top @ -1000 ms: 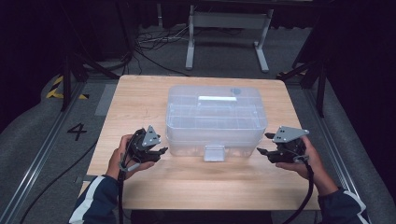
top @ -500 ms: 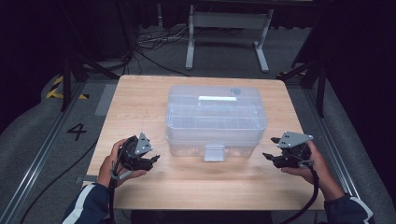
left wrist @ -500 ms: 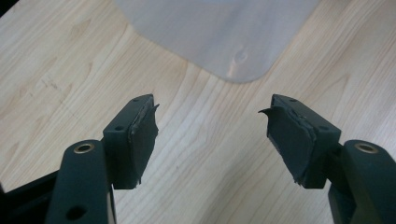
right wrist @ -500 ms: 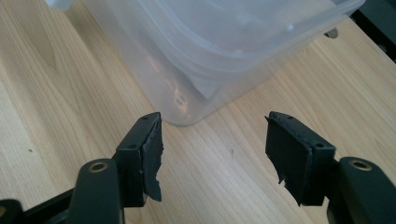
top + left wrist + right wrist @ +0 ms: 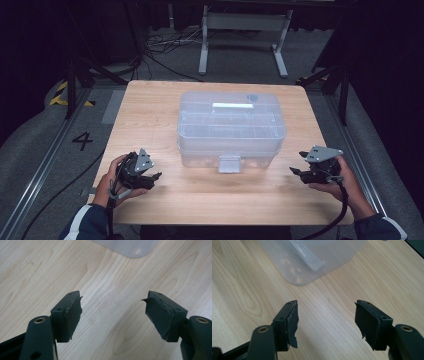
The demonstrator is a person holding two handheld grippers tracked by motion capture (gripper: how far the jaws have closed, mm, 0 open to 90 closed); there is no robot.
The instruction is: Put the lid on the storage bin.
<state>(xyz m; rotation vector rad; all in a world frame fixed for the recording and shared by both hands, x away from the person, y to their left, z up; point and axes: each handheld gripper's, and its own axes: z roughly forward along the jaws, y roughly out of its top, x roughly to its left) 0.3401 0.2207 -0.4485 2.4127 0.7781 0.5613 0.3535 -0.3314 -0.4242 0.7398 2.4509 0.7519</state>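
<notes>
A clear plastic storage box [image 5: 231,127] with a lid and a front latch [image 5: 229,163] stands in the middle of the wooden table [image 5: 150,110]. My left gripper [image 5: 152,179] rests low at the table's front left, apart from the box, open with nothing between its jaws. In the left gripper view the left gripper [image 5: 113,312] faces bare wood, with a corner of the box [image 5: 130,247] at the top. My right gripper [image 5: 296,172] sits at the front right, open and empty. The right gripper view has the right gripper [image 5: 327,320] pointing toward the box corner [image 5: 312,260].
Dark floor surrounds the table, with cables [image 5: 165,47] and a metal stand [image 5: 240,30] behind it. A floor marking "4" [image 5: 82,141] lies at the left. Bare wood lies between each gripper and the box.
Both hands have drawn back toward the table's front edge, away from the box sides. The left gripper moved lower and nearer the person.
</notes>
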